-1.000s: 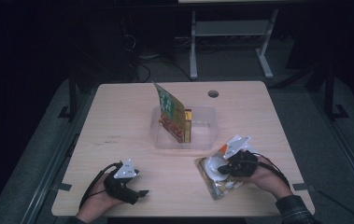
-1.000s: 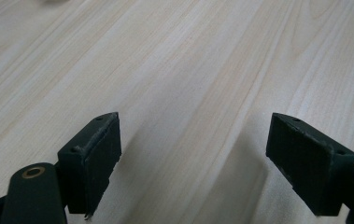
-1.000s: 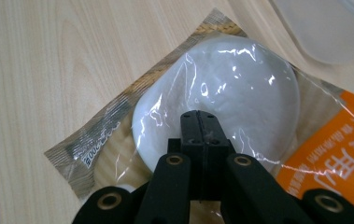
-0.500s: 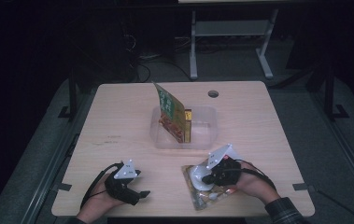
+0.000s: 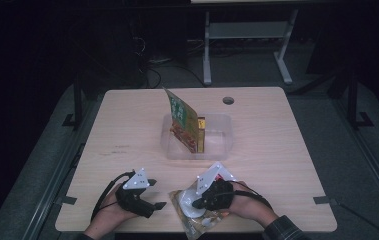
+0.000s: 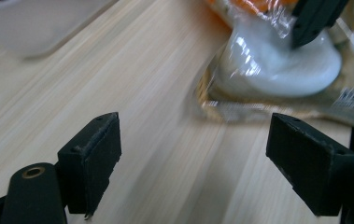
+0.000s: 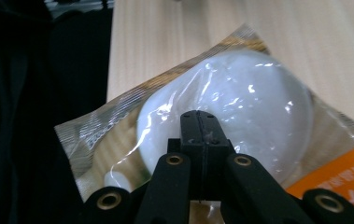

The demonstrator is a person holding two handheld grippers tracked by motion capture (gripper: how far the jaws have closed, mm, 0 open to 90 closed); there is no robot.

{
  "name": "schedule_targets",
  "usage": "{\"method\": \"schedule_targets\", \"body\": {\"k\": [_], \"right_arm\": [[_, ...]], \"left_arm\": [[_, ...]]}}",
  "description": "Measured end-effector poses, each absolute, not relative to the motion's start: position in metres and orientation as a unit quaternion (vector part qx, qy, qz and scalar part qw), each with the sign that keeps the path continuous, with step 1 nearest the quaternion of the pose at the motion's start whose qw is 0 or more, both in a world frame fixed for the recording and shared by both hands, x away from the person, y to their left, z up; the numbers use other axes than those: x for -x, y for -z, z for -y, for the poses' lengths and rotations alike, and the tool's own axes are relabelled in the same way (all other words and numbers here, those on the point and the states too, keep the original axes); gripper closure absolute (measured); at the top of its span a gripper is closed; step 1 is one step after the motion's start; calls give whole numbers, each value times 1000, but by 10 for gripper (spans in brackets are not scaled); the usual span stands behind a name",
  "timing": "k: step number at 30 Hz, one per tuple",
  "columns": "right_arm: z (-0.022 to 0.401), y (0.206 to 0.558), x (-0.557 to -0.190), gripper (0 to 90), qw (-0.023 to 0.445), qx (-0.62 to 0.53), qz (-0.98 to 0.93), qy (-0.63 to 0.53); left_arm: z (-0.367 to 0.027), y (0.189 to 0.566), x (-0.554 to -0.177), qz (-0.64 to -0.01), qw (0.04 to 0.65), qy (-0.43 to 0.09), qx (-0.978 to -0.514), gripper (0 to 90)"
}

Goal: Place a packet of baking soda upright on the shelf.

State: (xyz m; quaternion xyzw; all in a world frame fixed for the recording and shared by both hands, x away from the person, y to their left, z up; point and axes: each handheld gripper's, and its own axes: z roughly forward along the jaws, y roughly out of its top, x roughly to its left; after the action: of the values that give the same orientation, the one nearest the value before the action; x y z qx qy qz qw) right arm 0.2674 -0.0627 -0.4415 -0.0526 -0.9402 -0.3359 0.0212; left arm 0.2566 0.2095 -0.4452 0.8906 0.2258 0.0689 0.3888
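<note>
- On the left side of the surface [image 5: 127, 130], my left hand-held gripper [image 5: 158, 205] rests with its jaws wide apart and nothing in them.
- Next to it, the snack bag [image 5: 197, 215] with the white round thing inside has slid from the right toward my left hand-held gripper, and now lies near the front edge.
- Over the bag, my right hand-held gripper [image 5: 195, 204] is pinched tight and seems to grip the plastic.
- Farther back, the clear tub [image 5: 222, 145] holds a green packet [image 5: 182, 120] standing up.
- I think the bag is now close enough for both hand-held grippers to work on it.
</note>
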Motion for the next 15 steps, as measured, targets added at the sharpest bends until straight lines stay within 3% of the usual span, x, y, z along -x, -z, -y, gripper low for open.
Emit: {"method": "schedule_targets", "body": {"k": [3, 10, 11, 12, 15], "right_arm": [[69, 440, -269, 900, 15, 66, 936, 347], [119, 422, -273, 653, -33, 173, 905, 386], [119, 422, -273, 653, -33, 173, 905, 386], [133, 418, -272, 583, -37, 211, 895, 391], [143, 417, -271, 530, -47, 229, 888, 396]], "left_arm": [[-203, 443, -258, -220, 392, -68, -891, 177], [-175, 441, -270, -203, 399, -57, -892, 194], [-175, 441, -270, -203, 399, -57, -892, 198], [-167, 442, -273, -199, 396, -50, -895, 199], [-158, 445, -277, -195, 396, -41, -896, 209]]}}
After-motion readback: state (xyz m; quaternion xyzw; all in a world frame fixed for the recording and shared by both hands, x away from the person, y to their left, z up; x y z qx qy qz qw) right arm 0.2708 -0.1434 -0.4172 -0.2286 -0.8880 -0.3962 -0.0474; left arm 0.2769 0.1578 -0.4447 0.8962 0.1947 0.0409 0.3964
